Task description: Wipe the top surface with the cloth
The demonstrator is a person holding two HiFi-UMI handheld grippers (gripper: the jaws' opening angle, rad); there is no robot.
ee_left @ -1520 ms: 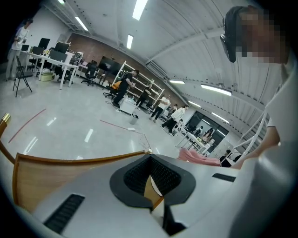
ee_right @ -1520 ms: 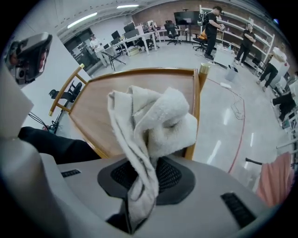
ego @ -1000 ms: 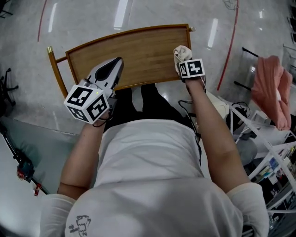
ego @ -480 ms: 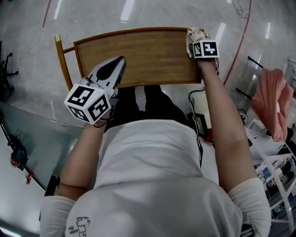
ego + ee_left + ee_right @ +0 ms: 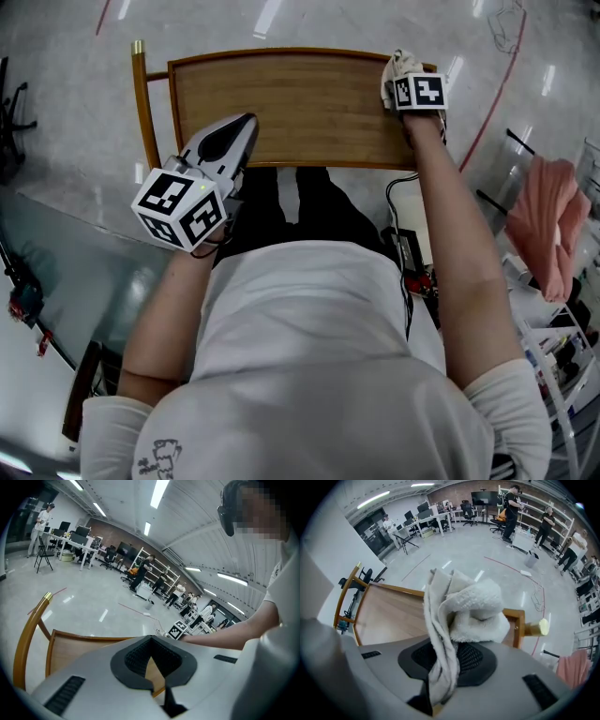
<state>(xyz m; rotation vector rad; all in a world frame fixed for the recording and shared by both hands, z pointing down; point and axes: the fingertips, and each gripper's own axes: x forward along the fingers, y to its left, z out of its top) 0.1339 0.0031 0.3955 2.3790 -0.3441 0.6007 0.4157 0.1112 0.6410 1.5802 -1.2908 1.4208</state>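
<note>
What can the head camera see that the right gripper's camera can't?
Only the head view shows the left gripper held over the front edge, and the person's white shirt. Only the right gripper view shows the right gripper with its jaws pinching the cloth, plus people standing far off. Both show the wooden top surface and the cloth at its right end.

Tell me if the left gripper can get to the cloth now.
Probably yes. The top between the left gripper and the cloth is bare, so the way across looks free; but the right gripper holds the cloth clamped at the far right corner.
</note>
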